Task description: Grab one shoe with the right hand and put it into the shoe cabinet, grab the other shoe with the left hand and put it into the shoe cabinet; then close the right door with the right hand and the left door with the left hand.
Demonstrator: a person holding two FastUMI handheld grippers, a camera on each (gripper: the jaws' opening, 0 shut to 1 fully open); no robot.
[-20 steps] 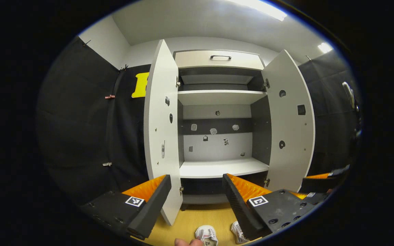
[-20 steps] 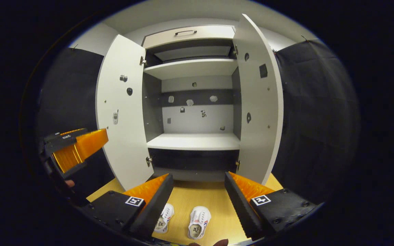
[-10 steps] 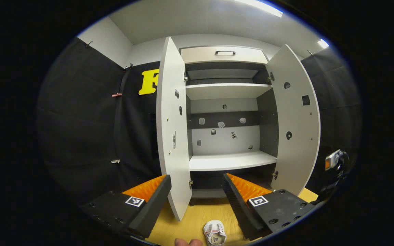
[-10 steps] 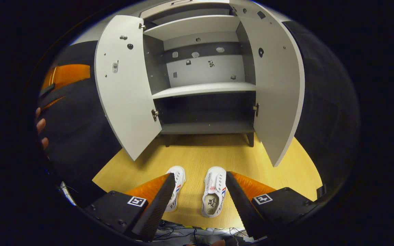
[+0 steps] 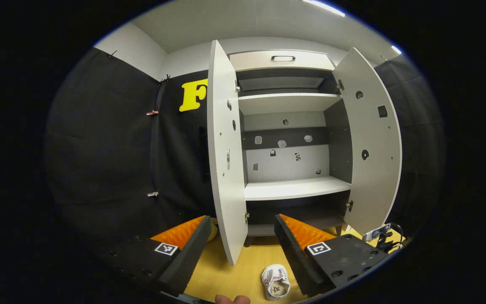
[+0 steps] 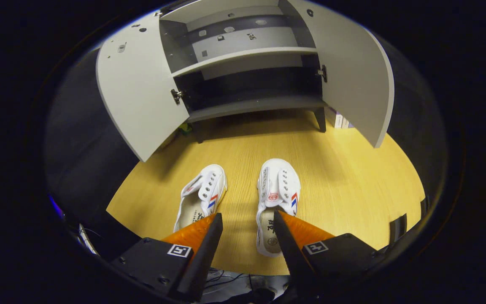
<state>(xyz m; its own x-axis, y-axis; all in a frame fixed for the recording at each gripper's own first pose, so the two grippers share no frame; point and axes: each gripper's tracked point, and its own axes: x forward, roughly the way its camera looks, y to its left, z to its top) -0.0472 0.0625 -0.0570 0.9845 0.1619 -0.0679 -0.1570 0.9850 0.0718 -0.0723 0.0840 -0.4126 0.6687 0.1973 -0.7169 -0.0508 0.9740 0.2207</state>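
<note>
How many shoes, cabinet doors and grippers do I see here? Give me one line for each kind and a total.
Shoes: 2, left shoe, right shoe
Cabinet doors: 2, left door, right door
Grippers: 2, left gripper, right gripper
Total: 6

**Surroundings beyond the job**

I saw a yellow wood-grain floor (image 6: 336, 177) stretching under everything, bare across its right side. Black cloth (image 5: 108, 152) hung as the booth's wall on my left, pinned by small clips (image 5: 152, 112), one higher and one lower. Above it ran a white wall (image 5: 133, 44) and a pale ceiling with a strip light (image 5: 323, 7). A small clamp-like device with cables (image 5: 380, 234) sat low at the right edge.
</note>
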